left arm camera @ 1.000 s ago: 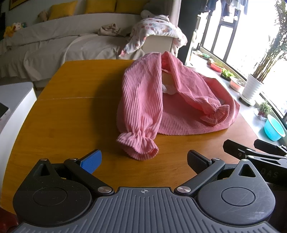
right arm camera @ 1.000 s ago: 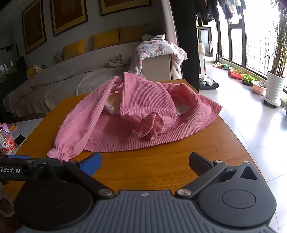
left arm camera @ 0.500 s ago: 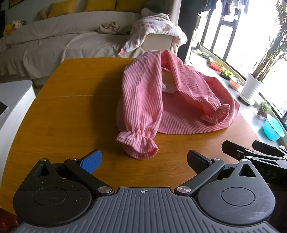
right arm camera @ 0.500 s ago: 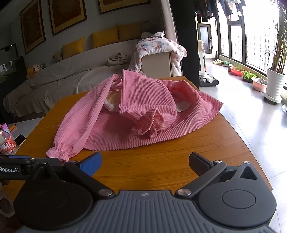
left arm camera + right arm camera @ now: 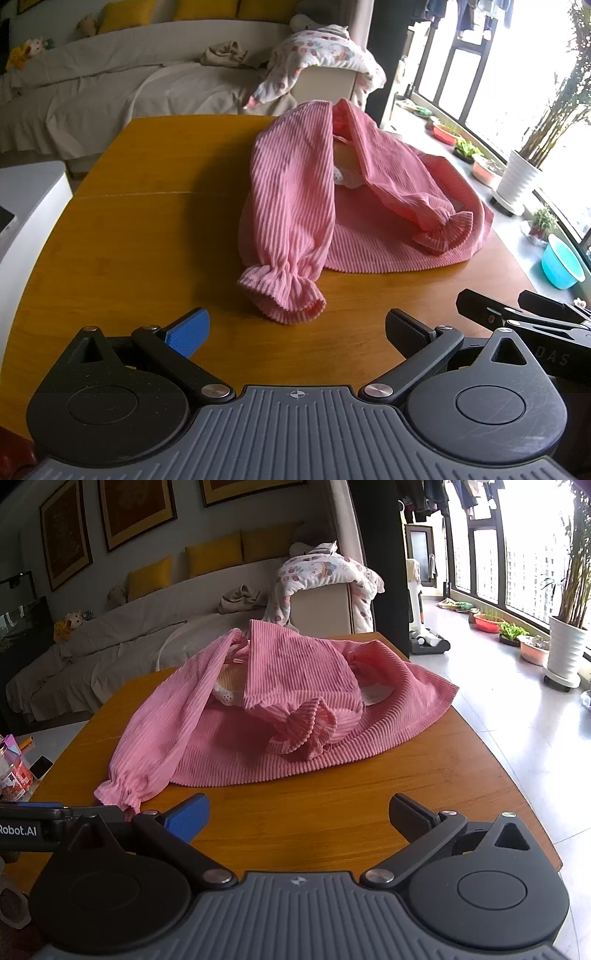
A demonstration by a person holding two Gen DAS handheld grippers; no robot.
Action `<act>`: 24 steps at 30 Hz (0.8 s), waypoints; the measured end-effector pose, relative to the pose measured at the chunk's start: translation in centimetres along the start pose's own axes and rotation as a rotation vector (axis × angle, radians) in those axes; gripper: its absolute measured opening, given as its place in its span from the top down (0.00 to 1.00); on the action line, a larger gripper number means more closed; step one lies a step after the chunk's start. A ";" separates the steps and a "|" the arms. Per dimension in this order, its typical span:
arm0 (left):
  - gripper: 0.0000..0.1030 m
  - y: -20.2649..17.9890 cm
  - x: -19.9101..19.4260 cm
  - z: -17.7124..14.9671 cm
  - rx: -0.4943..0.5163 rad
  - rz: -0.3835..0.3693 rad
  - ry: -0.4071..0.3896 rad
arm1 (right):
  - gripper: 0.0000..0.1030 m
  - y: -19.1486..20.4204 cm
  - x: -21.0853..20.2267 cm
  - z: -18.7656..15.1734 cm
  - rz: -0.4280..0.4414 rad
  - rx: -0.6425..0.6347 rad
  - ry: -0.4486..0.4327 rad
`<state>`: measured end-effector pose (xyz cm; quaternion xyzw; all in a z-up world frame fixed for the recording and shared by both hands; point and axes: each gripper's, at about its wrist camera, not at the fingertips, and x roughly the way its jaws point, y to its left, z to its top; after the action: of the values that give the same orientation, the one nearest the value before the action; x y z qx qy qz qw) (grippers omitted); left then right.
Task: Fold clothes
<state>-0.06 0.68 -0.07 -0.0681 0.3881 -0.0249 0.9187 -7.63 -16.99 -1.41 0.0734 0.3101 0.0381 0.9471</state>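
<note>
Left wrist view, nearest first: the left gripper [image 5: 295,328] hovers over the near edge of the table [image 5: 140,229] with its jaws wide apart and nothing between them. Just beyond its fingertips lies the ruffled cuff [image 5: 282,295] of one sleeve [image 5: 291,206] of the pink top [image 5: 369,206]. That sleeve runs from the cuff straight away toward the collar end at the far side of the table, so its long axis lies near to far, cuff pointing at the gripper. The gripper is probably held low and open here so it can close on that cuff.

From the right wrist view, the right gripper [image 5: 299,812] is also open and empty, short of the top's near hem [image 5: 295,771]. Past the hem, the other sleeve [image 5: 295,672] is folded across the body, its frilled cuff [image 5: 306,727] bunched near the middle and pointing toward the near edge. The body spreads wide across the table, hem near, collar far, with a pale lining [image 5: 227,686] showing at the neck.

Judging by this, one sleeve is roughly tucked in and the long one is not; the top lies on the half of the table nearer the windows. Beyond the table stands a sofa [image 5: 147,627] draped in cloth.
</note>
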 end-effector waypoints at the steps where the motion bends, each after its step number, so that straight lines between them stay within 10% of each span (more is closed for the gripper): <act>1: 0.00 0.0 0.0 0.0 -0.001 0.000 0.000 | 0.00 0.0 0.0 0.0 0.000 0.000 0.001; 24: 0.00 0.1 0.2 0.0 0.002 -0.004 0.008 | 0.00 0.0 0.1 0.0 0.002 0.002 0.002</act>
<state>0.08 0.77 -0.26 -0.0678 0.3918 -0.0275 0.9171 -7.56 -16.96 -1.52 0.0748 0.3109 0.0389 0.9467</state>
